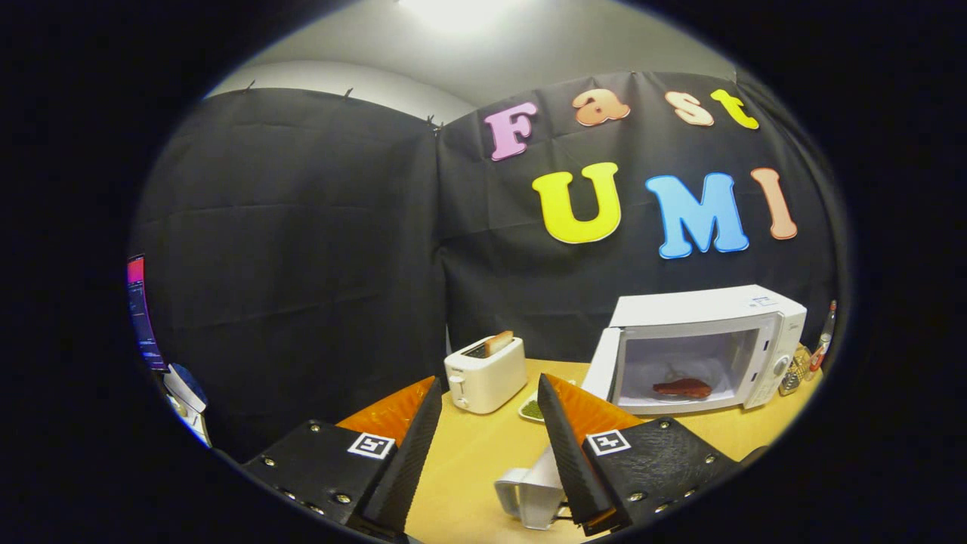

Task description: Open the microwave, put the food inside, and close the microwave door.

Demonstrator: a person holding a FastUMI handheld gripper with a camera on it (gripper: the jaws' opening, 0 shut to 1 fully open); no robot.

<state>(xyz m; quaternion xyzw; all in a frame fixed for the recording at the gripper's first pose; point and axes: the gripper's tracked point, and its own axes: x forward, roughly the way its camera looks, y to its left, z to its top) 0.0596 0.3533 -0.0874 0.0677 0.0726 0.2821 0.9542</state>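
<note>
The claw stands wide with nothing between its fingers, above the yellow bench. Beyond the right finger the white microwave has its door swung open – the reddish-brown food lies inside. A white toaster holding a bread slice stands left of it

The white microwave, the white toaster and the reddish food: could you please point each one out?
White microwave (pixel 706 304): gripper view, on its top panel.
White toaster (pixel 487 378): gripper view, on its front side.
Reddish food (pixel 682 388): gripper view, on its middle, inside the microwave.
</note>
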